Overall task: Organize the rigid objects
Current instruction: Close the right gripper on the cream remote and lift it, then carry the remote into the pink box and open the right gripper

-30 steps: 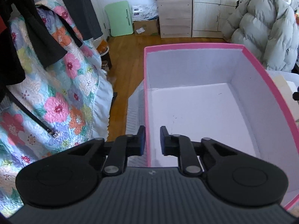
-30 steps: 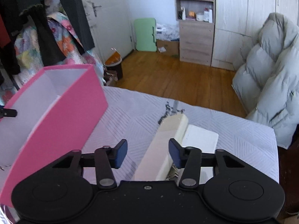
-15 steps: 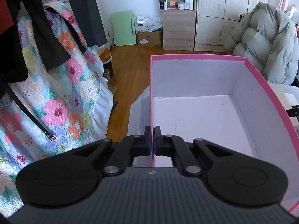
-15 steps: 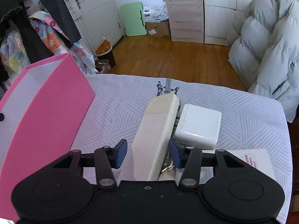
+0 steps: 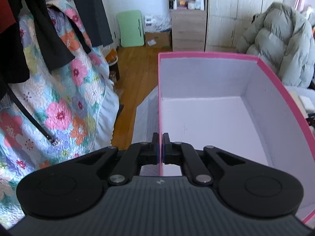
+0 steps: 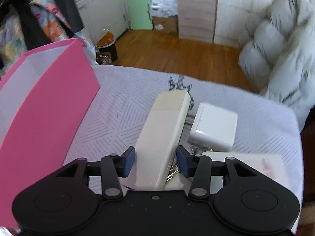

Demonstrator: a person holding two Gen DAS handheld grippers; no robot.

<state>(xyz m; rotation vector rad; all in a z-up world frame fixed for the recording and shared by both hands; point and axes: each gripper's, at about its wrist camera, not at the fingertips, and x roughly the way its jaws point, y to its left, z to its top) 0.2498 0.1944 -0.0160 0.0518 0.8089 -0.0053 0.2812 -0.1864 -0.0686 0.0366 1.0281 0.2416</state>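
Note:
A pink box with a white inside stands open and holds nothing I can see; it also shows at the left of the right wrist view. My left gripper is shut on the box's near left wall. My right gripper is open, its fingers on either side of a long cream block that lies on the patterned cloth. A white square box sits to the right of the block, and a flat white card with red print lies nearer me. Keys show under the block.
The grey-striped tablecloth covers the table; its far edge drops to a wooden floor. A floral quilt and dark clothes hang at the left. A grey puffer jacket lies at the right.
My left gripper closed on the box wall and holds it. My right gripper moved forward and down, so the cream block now lies between its open fingers.

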